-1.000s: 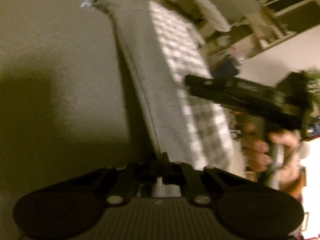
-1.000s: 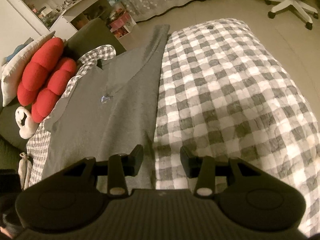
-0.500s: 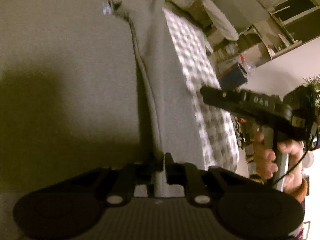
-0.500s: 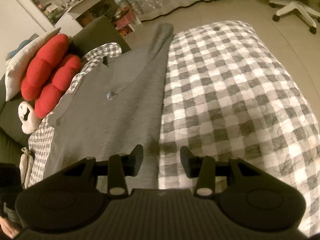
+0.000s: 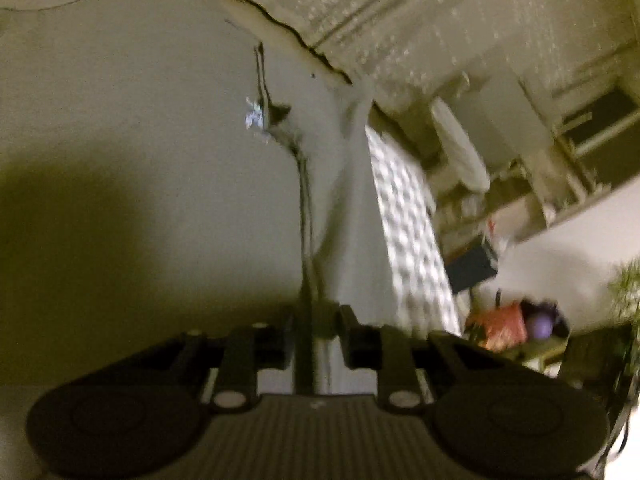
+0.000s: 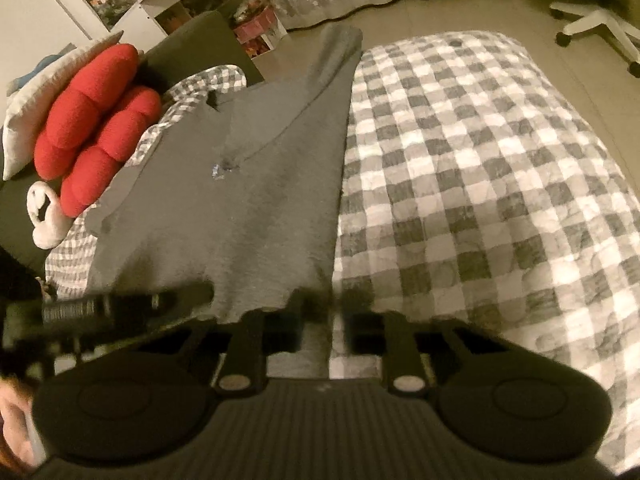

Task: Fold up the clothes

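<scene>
Our right gripper (image 6: 332, 326) now pinches the near hem of the grey shirt (image 6: 248, 216) — half a second ago its jaws stood open above it. Our left gripper (image 5: 316, 336) stays clamped on the hem. Beyond, the shirt lies across the checked quilt (image 6: 472, 184) — its fold line has swung further left.

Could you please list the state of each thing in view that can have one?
Grey shirt: spread on the checked blanket, hem lifted.
Left gripper: shut on the shirt's edge.
Right gripper: shut on the shirt's hem.
Checked blanket: spread flat.
Red cushion: lying beside the shirt.
</scene>
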`<state>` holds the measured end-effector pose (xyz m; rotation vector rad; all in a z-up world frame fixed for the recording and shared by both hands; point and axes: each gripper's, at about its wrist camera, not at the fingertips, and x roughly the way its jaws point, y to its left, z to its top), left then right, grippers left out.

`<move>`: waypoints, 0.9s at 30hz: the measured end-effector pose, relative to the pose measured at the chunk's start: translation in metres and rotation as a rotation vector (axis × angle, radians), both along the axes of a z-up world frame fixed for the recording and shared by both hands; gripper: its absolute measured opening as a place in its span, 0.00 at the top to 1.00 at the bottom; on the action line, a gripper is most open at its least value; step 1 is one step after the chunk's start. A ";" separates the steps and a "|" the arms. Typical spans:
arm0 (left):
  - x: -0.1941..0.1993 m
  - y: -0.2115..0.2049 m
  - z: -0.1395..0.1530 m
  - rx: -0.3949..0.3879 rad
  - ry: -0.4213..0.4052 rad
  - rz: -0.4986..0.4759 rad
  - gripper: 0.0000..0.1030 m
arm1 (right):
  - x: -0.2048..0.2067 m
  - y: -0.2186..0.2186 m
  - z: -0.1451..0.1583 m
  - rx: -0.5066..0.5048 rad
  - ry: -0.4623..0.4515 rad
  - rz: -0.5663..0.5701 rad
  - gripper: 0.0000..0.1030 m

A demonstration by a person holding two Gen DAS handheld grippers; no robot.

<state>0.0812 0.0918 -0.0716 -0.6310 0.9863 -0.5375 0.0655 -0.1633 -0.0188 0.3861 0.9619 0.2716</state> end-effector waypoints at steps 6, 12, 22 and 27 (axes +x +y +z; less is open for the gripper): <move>0.022 -0.001 -0.010 -0.102 0.006 0.108 0.79 | -0.003 -0.009 0.005 0.017 -0.008 0.009 0.98; 0.031 -0.015 -0.010 -0.110 -0.025 0.173 0.80 | -0.002 -0.013 -0.003 0.044 0.011 0.013 0.93; 0.031 -0.021 0.016 0.105 -0.170 0.148 0.83 | -0.005 -0.016 0.013 0.039 -0.090 0.000 0.86; 0.028 -0.026 0.021 0.150 -0.246 0.025 0.84 | -0.004 -0.001 0.016 0.039 -0.130 0.056 0.86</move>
